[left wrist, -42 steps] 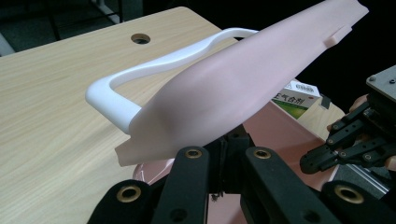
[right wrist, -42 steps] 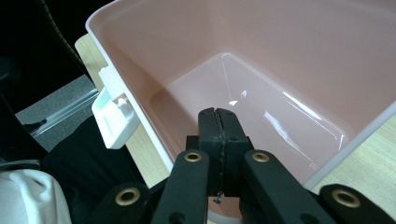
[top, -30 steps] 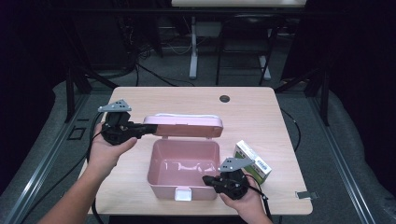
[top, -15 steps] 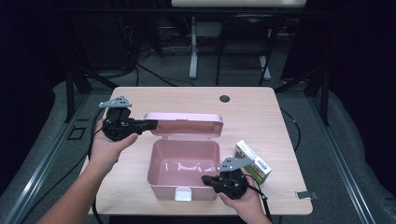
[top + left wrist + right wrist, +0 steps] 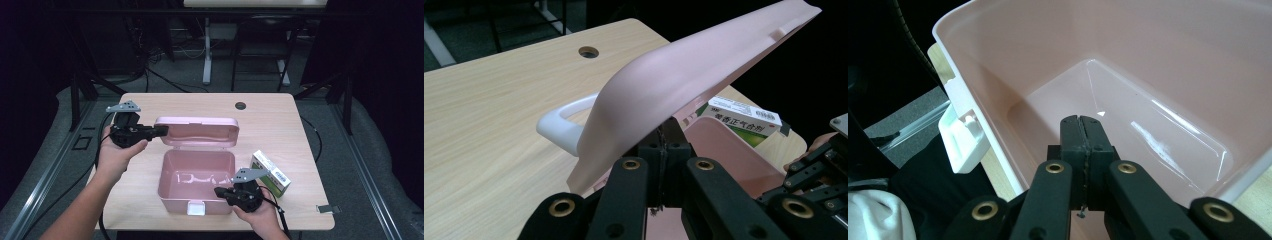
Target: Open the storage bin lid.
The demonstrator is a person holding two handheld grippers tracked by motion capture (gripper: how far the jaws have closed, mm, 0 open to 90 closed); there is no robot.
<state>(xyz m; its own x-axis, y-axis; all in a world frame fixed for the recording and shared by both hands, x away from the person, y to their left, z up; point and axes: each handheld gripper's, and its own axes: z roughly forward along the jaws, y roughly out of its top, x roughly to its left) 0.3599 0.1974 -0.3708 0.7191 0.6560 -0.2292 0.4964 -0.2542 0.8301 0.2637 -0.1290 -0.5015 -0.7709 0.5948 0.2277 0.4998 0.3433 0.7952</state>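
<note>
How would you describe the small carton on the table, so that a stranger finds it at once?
Start at the wooden table and find the open pink box in its middle. The carton lies just beside that box, near the right gripper. It is the one white and green printed thing among pink plastic.

Closed fingers [image 5: 667, 150] seemingly pinch the raised pink lid [image 5: 684, 75]; white handle [image 5: 561, 122] beyond.

My table [image 5: 150, 210], two things on it.
A pink box [image 5: 196, 187] sits lid up; a carton [image 5: 270, 172] lies just beside it.
</note>
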